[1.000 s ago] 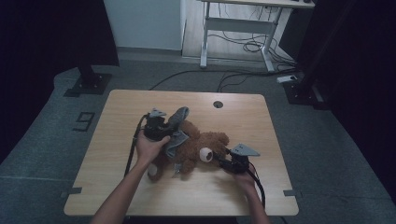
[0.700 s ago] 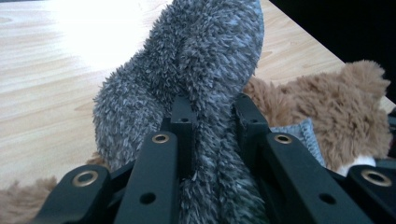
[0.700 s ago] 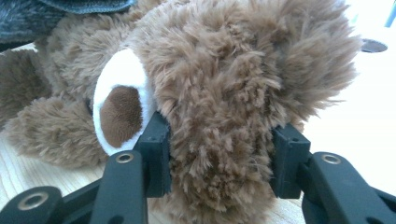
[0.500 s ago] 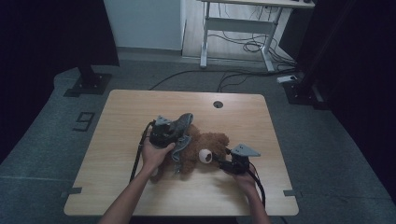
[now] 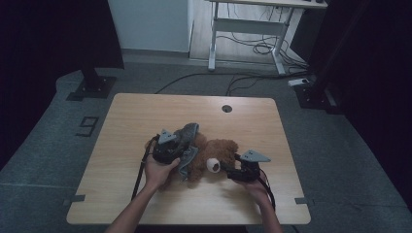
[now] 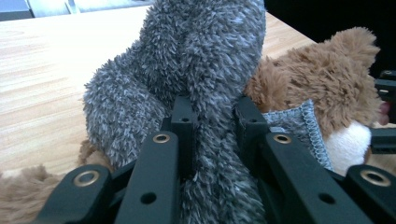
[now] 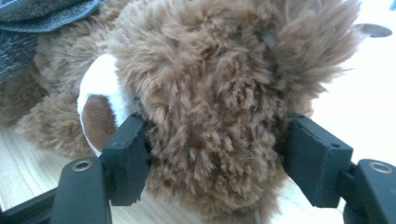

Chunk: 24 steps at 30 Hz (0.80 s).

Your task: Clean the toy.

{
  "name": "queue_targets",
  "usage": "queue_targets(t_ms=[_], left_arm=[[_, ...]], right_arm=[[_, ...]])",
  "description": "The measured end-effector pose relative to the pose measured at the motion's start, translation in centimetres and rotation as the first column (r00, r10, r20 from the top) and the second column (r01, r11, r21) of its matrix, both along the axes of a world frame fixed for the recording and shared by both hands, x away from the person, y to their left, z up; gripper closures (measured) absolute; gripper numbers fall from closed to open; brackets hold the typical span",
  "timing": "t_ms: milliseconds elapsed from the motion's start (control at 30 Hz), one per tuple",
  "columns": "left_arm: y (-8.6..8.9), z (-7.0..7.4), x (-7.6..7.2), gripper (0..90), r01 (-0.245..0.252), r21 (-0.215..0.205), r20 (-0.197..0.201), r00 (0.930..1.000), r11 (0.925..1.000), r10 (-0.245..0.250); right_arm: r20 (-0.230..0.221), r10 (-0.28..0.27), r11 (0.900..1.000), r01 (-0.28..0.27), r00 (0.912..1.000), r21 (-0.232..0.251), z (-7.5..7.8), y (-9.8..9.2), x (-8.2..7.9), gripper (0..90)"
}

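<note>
On the desk (image 5: 145, 121), high view: brown teddy bear (image 5: 214, 158) lay between both hands, long axis left-right.
Left gripper view: left hand-held gripper (image 6: 212, 135) pinched grey cloth (image 6: 187, 70).
Right gripper view: right hand-held gripper (image 7: 219, 156) was just opening, bear's head between jaws.

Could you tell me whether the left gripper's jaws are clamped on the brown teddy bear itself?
No, the left gripper pinches a fold of the grey fuzzy cloth, while the brown teddy bear lies beside it to the right.
</note>
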<state>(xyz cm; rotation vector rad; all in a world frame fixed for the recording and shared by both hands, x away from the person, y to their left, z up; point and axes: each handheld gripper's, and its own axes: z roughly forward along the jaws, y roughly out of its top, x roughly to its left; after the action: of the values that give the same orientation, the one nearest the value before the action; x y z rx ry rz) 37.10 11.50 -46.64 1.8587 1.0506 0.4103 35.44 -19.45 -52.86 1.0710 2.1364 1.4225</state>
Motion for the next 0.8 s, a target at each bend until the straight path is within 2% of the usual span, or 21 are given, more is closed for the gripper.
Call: queue_targets(t_ms=[200,300,400,467,567,667,700,733,800], left_arm=[[0.2,-0.4,-1.5,74.4,0.010,0.005,0.027,0.9996,0.9999,-0.010],[0.3,-0.5,-2.3,74.5,0.014,0.024,0.050,0.9987,0.9996,-0.015],[0.3,-0.8,-3.1,74.5,0.013,0.022,0.062,0.9980,0.9997,-0.014],[0.5,-1.0,-3.5,74.5,0.014,0.015,0.068,0.9976,0.9998,-0.015],[0.7,-1.2,-3.8,74.5,0.016,-0.005,0.067,0.9976,0.9999,-0.016],[0.6,-1.4,-4.5,74.5,0.021,-0.005,0.088,0.9959,0.9998,-0.021],[0.6,-1.4,-4.5,74.5,0.021,-0.005,0.088,0.9959,0.9998,-0.021],[0.7,-1.5,-4.7,74.5,0.024,-0.003,0.091,0.9956,0.9997,-0.024],[0.8,-1.6,-4.9,74.5,0.030,-0.014,0.087,0.9958,0.9995,-0.029]], right_arm=[[-0.037,0.016,1.000,-0.016,0.9992,0.001,-0.2,-0.2,-0.2,26.5],[-0.048,0.031,0.999,-0.031,0.9984,-0.009,-0.2,-0.3,-0.6,25.1],[-0.051,0.052,0.999,-0.053,0.9973,-0.010,0.0,-0.6,-1.0,23.1],[-0.043,0.060,0.998,-0.060,0.9973,0.002,0.4,-1.1,-1.3,21.6],[-0.011,0.069,0.994,-0.068,0.9976,0.081,1.5,-2.0,-1.7,20.6],[0.015,0.064,0.994,-0.065,0.9978,0.092,2.8,-2.2,-2.0,18.7],[0.015,0.064,0.994,-0.065,0.9978,0.092,2.8,-2.2,-2.0,18.7],[0.013,0.063,0.993,-0.064,0.9979,0.096,3.4,-1.7,-1.8,16.2],[-0.013,0.076,0.993,-0.074,0.9970,0.092,3.7,-1.0,-1.2,14.0]])
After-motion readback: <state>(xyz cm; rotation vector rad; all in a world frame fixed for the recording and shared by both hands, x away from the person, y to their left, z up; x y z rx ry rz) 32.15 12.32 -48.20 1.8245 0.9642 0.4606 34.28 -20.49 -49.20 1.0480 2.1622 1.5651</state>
